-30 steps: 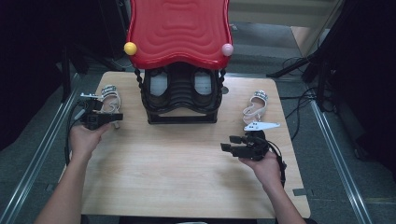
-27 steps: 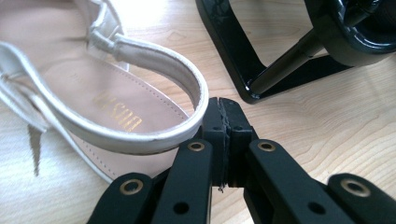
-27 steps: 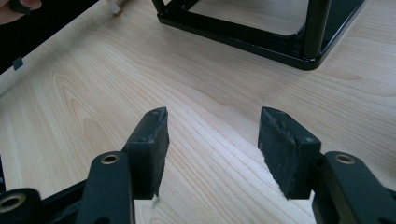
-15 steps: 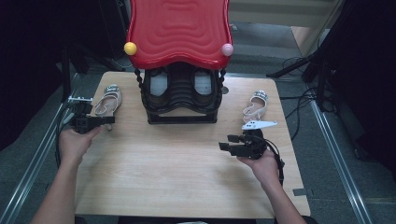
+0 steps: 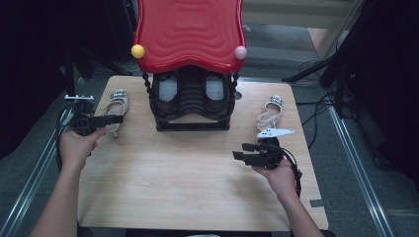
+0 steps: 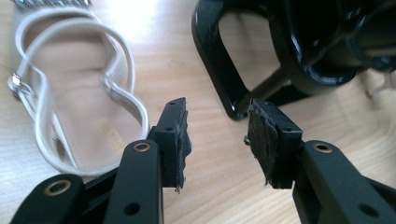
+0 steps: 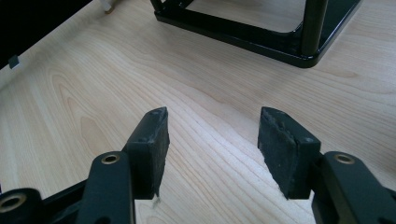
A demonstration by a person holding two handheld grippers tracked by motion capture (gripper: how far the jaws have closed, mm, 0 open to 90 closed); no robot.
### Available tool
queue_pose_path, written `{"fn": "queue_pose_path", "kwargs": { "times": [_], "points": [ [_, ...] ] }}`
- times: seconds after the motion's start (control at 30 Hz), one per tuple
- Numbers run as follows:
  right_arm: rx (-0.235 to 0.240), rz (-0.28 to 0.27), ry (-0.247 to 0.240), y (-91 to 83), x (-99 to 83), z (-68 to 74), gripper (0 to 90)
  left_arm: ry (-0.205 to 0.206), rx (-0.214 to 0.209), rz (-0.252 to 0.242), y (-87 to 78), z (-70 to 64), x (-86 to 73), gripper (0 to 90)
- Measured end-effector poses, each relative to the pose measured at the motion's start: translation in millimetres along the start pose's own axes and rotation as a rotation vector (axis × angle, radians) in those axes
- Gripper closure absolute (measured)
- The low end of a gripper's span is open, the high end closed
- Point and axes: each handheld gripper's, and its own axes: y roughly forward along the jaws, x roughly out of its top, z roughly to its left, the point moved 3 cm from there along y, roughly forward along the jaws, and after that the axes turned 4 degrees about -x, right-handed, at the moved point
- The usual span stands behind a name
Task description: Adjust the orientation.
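Two white strappy sandals, no readable branding. One white sandal (image 5: 114,111) lies left of the black wire shoe rack with red wavy top (image 5: 190,98), just beside the left gripper (image 5: 116,119), jaws open, sandal outside the gap (image 6: 79,116). Second sandal (image 5: 271,112) sits right of rack; right gripper (image 5: 239,151) near it, jaws open, empty, over wooden table (image 5: 188,177).

A pale wood counter (image 5: 197,197) stands on a grey floor (image 5: 356,163); metal rails (image 5: 29,187) run along both sides; black cables (image 5: 316,106) lie at right; the surroundings are dark.
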Motion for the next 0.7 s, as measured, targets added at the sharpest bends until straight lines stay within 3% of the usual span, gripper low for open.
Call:
{"fn": "queue_pose_path", "kwargs": {
  "times": [0.23, 0.47, 0.7],
  "points": [
    [-0.008, 0.003, -0.003, -1.6, -3.4, -0.6, 44.5, 0.009, 0.025, -0.019, -9.1, 3.4, 14.5, 53.0],
    [-0.021, 0.004, 0.008, -5.9, -8.4, -2.6, 44.5, -0.016, 0.053, -0.047, -14.3, 16.5, 23.1, 52.5],
    [-0.038, 0.004, 0.025, -10.4, -13.8, -4.4, 44.5, -0.025, 0.103, -0.05, -7.3, 32.5, 27.5, 52.5]
  ]
}}
